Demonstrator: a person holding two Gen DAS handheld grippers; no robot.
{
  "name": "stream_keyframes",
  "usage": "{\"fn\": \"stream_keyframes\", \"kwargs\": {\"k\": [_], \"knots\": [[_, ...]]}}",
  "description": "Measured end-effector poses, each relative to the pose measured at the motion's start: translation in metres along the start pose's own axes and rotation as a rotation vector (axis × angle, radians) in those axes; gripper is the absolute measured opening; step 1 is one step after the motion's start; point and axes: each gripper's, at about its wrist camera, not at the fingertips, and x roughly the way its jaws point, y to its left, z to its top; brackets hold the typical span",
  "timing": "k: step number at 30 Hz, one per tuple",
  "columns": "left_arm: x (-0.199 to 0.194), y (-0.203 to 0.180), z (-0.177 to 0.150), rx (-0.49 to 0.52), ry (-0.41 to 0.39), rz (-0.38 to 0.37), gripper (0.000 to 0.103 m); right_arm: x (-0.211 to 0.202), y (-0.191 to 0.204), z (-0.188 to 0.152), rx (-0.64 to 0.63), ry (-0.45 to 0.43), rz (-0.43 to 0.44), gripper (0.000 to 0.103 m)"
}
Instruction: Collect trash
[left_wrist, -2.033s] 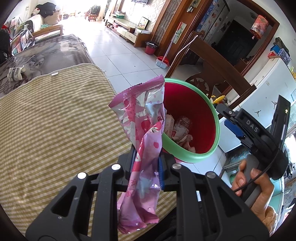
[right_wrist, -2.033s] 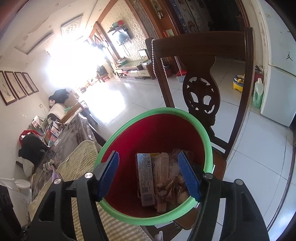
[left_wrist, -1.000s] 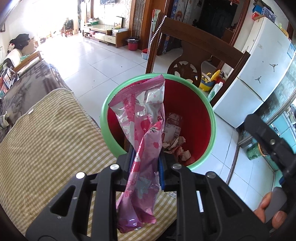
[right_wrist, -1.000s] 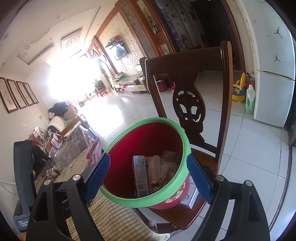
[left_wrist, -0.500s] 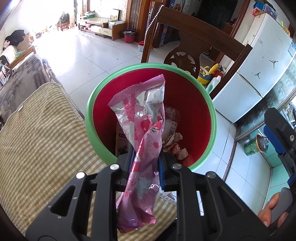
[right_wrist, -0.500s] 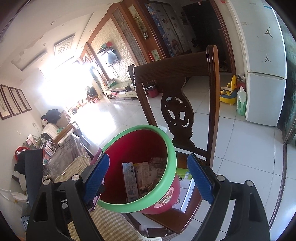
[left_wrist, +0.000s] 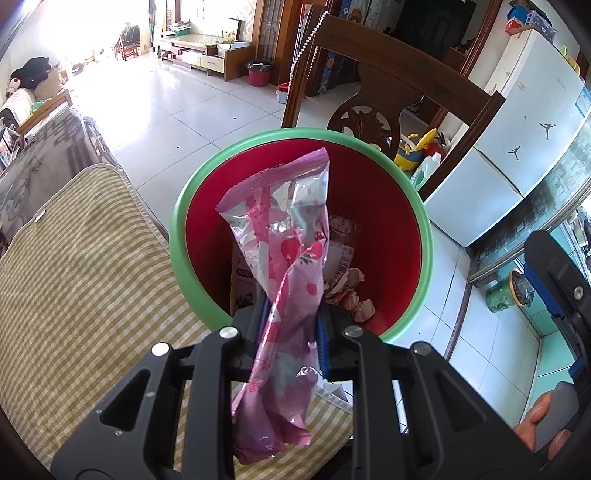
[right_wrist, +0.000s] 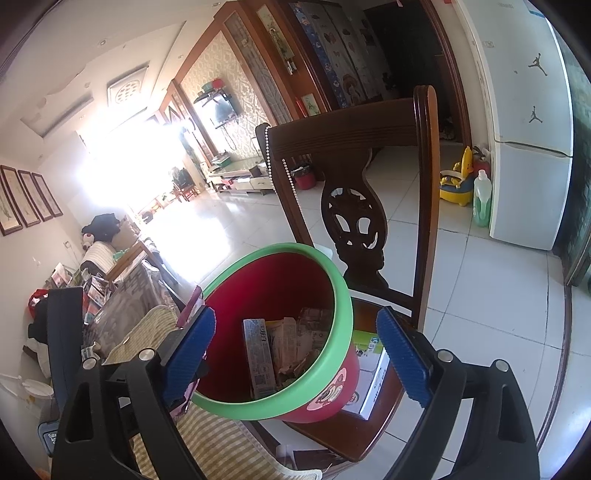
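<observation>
A pink, crinkled snack wrapper (left_wrist: 284, 236) stands upright in my left gripper (left_wrist: 291, 314), which is shut on its lower half. The wrapper's top hangs over the mouth of a red bin with a green rim (left_wrist: 177, 229). Inside the bin lie a carton (right_wrist: 258, 347) and crumpled paper. My right gripper (right_wrist: 295, 332) hovers before the bin rim (right_wrist: 341, 306); its jaws are opening, its blue pads (right_wrist: 402, 354) touching nothing. A hand holds it at the right edge of the left wrist view.
The bin sits on the seat of a dark wooden chair (right_wrist: 351, 221) beside a flat box (right_wrist: 369, 373). A table under green checked cloth (left_wrist: 74, 258) borders the bin. A white fridge (left_wrist: 517, 129) and a tiled floor (left_wrist: 166, 110) lie beyond.
In the left wrist view the bin has slid under the wrapper, toward the middle. In the right wrist view the bin has shrunk and shifted left, and the right jaws stand slightly wider.
</observation>
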Motion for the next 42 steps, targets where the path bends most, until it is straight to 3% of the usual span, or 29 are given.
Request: {"fn": "stream_keyframes", "kwargs": {"k": [6,8,13,15,19,23,26,30,32,35,39,42], "knots": [[0.001,0.002,0.0,-0.003,0.001,0.006,0.023,0.001,-0.001,-0.001,0.002,0.004,-0.001,0.086],[0.0,0.002,0.0,-0.005,0.003,0.005,0.034,0.001,0.0,-0.001,0.001,0.005,-0.002,0.086],[-0.002,0.002,0.0,-0.006,-0.002,0.003,0.04,0.0,0.002,0.001,-0.009,0.007,-0.005,0.086],[-0.005,0.003,-0.001,-0.011,-0.009,-0.001,0.045,-0.001,0.003,0.001,-0.012,0.01,-0.009,0.086],[-0.016,0.009,-0.002,-0.045,-0.034,-0.012,0.07,-0.003,0.006,0.003,-0.018,0.006,-0.007,0.086],[-0.028,0.016,-0.004,-0.069,-0.054,-0.008,0.081,-0.007,0.013,0.003,-0.032,0.005,0.0,0.089],[-0.046,0.023,-0.01,-0.079,-0.088,0.018,0.084,-0.011,0.021,0.002,-0.051,0.005,0.003,0.095],[-0.086,0.041,-0.025,-0.141,-0.165,0.027,0.085,-0.021,0.04,-0.003,-0.098,-0.008,0.017,0.096],[-0.107,0.052,-0.038,-0.198,-0.214,0.044,0.094,-0.025,0.051,-0.006,-0.131,-0.017,0.028,0.096],[-0.143,0.067,-0.058,-0.26,-0.313,0.091,0.097,-0.033,0.07,-0.01,-0.181,-0.042,0.034,0.096],[-0.184,0.073,-0.081,-0.267,-0.426,0.216,0.098,-0.046,0.091,-0.019,-0.249,-0.142,0.008,0.096],[-0.207,0.073,-0.098,-0.236,-0.515,0.231,0.098,-0.061,0.108,-0.029,-0.305,-0.242,-0.005,0.096]]}}
